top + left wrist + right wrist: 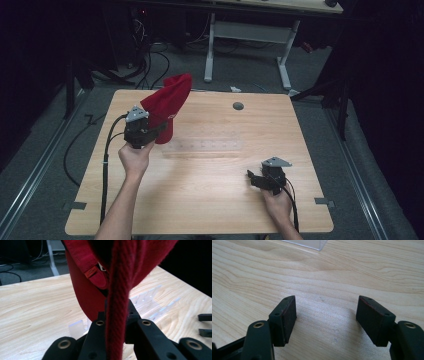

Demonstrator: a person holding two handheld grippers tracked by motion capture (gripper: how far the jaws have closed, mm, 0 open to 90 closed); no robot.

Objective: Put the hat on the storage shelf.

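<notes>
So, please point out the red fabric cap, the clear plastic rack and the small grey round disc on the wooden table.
Red fabric cap (pixel 169 95), high view, crown.
Clear plastic rack (pixel 147 300), left gripper view, upright divider.
Small grey round disc (pixel 238 106), high view, centre.

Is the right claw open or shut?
Open: the right claw has its two black pads apart, with bare wooden table between them.

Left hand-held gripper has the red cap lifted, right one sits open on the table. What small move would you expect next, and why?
Probably the right hand-held gripper rises toward the red cap. The left hand-held gripper pinches the cap's edge, so it hangs off the table, while the right one is open and holds nothing.
</notes>
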